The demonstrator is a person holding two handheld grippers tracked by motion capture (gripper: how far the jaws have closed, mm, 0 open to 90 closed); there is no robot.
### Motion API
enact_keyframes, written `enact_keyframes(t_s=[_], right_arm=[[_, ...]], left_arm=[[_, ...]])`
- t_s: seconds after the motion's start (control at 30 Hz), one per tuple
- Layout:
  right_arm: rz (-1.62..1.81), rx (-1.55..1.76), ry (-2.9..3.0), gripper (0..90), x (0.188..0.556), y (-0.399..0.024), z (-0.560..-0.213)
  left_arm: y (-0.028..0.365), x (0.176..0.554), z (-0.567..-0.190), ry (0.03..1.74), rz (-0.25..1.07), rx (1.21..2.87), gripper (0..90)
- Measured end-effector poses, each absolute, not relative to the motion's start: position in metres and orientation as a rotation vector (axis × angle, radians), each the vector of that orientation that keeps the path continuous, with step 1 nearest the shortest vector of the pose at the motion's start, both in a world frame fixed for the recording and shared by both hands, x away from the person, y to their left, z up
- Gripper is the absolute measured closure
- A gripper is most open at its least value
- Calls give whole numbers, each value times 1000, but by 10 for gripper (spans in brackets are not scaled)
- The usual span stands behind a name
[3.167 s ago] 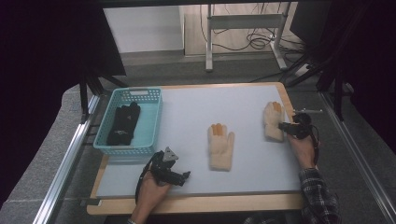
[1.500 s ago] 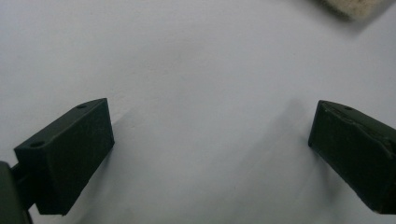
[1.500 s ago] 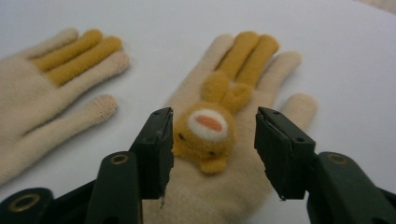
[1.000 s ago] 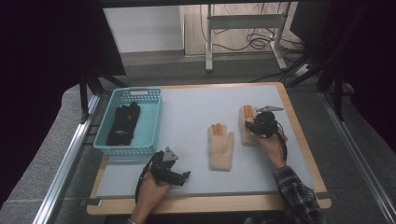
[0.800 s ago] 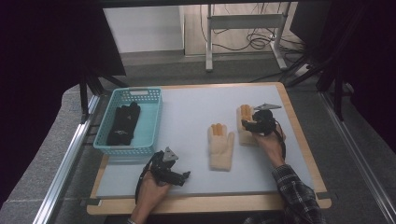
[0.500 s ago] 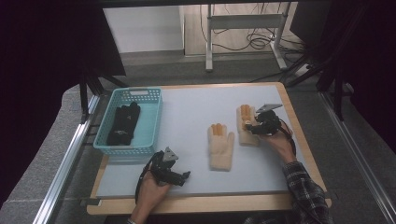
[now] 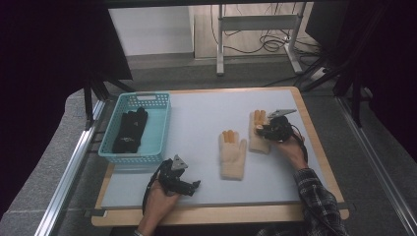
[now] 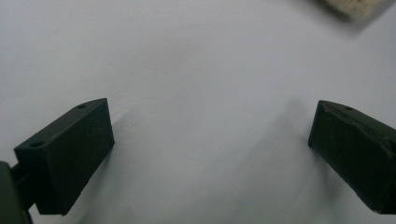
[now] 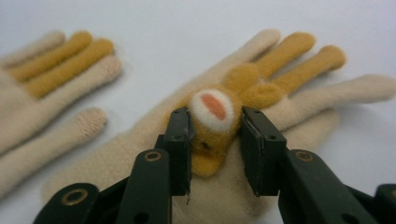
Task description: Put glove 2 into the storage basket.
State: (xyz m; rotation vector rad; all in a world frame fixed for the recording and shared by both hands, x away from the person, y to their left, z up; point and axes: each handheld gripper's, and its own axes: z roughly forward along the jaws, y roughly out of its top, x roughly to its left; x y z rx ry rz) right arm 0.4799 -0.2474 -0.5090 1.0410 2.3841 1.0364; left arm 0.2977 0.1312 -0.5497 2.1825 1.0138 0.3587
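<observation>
Two cream knit gloves with orange fingers lie flat on the white table. One glove (image 7: 232,153) is in the middle, the other glove (image 7: 256,141) just right of it. My right gripper (image 7: 263,130) rests on the right-hand glove (image 9: 303,112). Its jaws have just been closing and now squeeze the plush animal face (image 9: 215,109) sewn on that glove, right gripper (image 9: 215,135) pads touching both its sides. The middle glove (image 9: 32,102) lies to the left there. My left gripper (image 7: 193,186) rests near the front edge, open, left gripper (image 8: 210,149) jaws wide over bare table.
A light blue basket (image 7: 160,132) stands at the left of the table with a black glove (image 7: 130,131) inside. The wooden table edge (image 7: 314,132) runs close to the right of my right hand. A cream glove corner (image 8: 355,5) shows beyond the left jaws.
The right hand and its glove have shifted left from the table's right edge to beside the middle glove. Over the last second it has barely moved. The left hand stays put.
</observation>
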Motion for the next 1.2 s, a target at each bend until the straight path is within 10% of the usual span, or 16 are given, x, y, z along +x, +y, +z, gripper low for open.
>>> enact_keyframes(t_s=[0.1,0.2,0.4,0.53,0.73,1.2], right_arm=[[1104,1050,2348,843,474,-253,-499],[1129,1052,2337,833,469,-254,-491],[1047,1004,2328,445,473,-244,-498],[1019,993,2361,367,484,-236,-513],[1022,1059,2359,588,486,-233,-521],[1165,1032,2301,597,450,-248,-471]], left_arm=[[131,298,-550,1014,359,2182,2],[131,298,-550,1014,359,2183,2],[131,298,-550,1017,359,2178,2],[131,298,-550,1016,359,2178,2],[131,298,-550,1014,359,2182,2],[131,298,-550,1015,358,2182,2]])
